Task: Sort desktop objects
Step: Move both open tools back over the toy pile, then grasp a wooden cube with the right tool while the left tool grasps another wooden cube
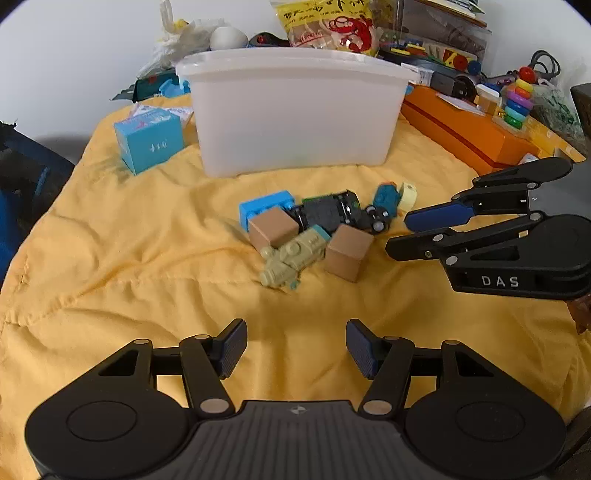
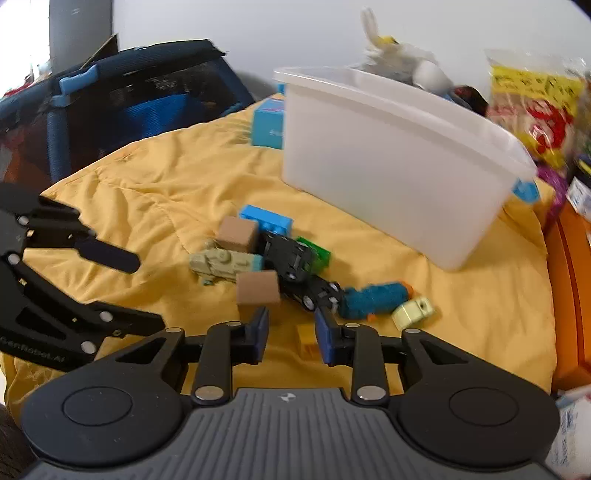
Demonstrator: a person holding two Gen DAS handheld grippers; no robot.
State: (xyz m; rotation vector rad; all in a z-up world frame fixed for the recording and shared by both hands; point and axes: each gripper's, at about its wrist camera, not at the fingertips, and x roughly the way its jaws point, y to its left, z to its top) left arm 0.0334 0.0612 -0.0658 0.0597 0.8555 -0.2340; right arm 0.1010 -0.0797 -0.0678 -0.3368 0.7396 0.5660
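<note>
On the yellow cloth lies a pile of toys: a blue brick, two tan cubes, a khaki toy engine, a black toy car, a teal toy and a pale yellow piece. Behind them stands a white translucent bin. My left gripper is open, short of the pile. My right gripper is open just before a tan cube. A small yellow block lies on the cloth between its fingers, by the right one.
A light blue box stands left of the bin. An orange box with a ring stacker lines the right side. A snack bag and clutter sit behind. A dark blue mesh frame is beyond the cloth's left edge.
</note>
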